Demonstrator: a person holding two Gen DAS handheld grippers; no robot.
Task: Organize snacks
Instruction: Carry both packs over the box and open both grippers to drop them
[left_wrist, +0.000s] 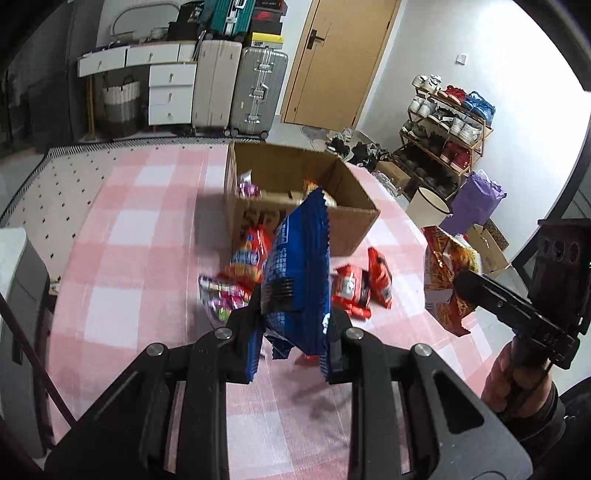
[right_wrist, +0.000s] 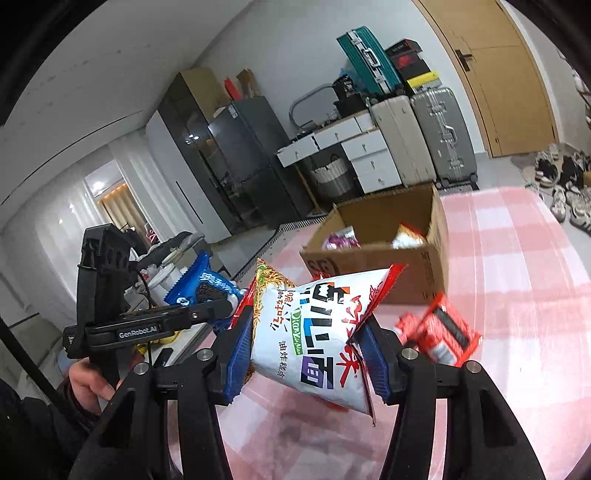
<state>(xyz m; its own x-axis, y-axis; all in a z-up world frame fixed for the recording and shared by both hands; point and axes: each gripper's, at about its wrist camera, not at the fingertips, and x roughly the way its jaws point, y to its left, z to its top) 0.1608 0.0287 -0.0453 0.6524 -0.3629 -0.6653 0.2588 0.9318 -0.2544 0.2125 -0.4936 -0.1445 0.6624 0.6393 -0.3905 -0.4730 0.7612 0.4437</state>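
Left tongs clamped on a blue cookie packet, held upright above the counter. Right tongs clamped on a white-and-red noodle bag, also lifted clear of the surface.

Counter covered in a pink-and-white checked cloth. On it, an open cardboard box with a few snack packs inside. Just in front of the box lie loose snacks: orange-red bag, pink-purple packet, red packets.

Room beyond: wooden door, grey suitcase beside a beige suitcase, white drawer unit, woven basket, teal case stacked on top. Shoe rack by the wall at right, loose shoes on the floor near it. Dark glass cabinet in the right wrist view.
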